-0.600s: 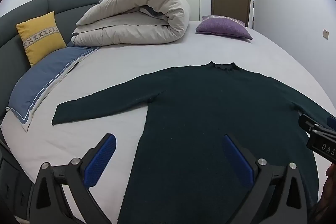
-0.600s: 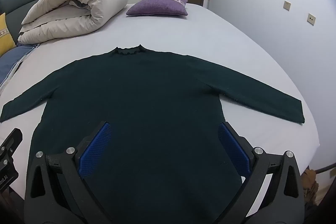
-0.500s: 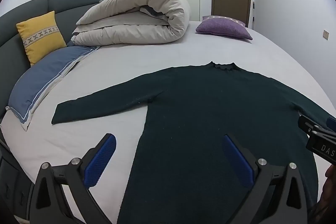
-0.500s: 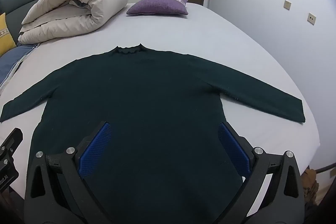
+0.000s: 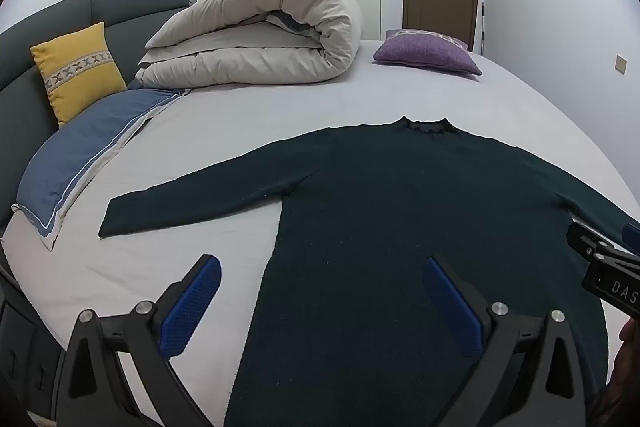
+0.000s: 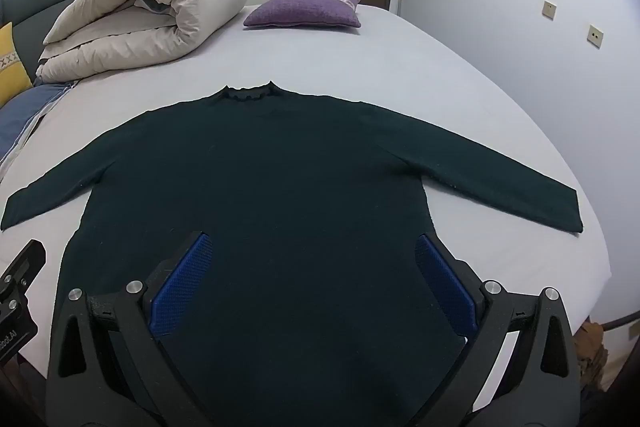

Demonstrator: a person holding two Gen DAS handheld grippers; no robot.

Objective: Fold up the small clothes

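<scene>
One sweater, collar pointing away.

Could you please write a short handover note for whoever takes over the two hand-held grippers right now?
Left hand-held gripper: open, empty, above the sweater's left edge.
Right hand-held gripper: open, empty, above the lower body of the sweater.
Dark green sweater: flat on the bed, collar away from you, both sleeves spread out.
Done: sweater laid out.
Left: every fold; probably start with the sleeves.
</scene>
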